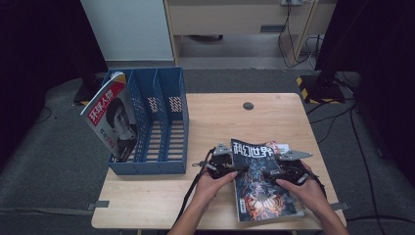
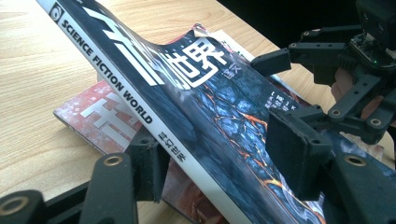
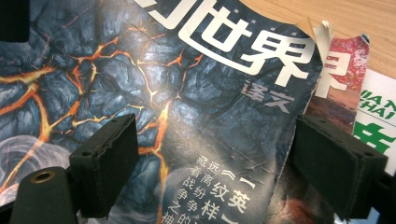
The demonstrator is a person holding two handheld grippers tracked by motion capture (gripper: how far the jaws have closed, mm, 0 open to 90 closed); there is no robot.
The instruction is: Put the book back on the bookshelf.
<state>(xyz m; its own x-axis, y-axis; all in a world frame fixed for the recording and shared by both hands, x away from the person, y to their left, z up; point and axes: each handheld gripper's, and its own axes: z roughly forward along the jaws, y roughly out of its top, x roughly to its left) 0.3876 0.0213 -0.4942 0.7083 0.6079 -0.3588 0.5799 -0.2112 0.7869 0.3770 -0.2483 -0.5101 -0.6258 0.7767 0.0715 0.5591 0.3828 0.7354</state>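
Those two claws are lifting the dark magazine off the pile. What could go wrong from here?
The left claw only straddles the spine of the dark magazine, which already sags in the middle, so it might slip or crease. The right claw sits at its torn, curled edge; the cover could rip further. The red magazine beneath may get dragged along.

Both forearms reached forward side by side; the left gripper (image 1: 234, 169) and right gripper (image 1: 270, 172) faced each other, jaws parted.
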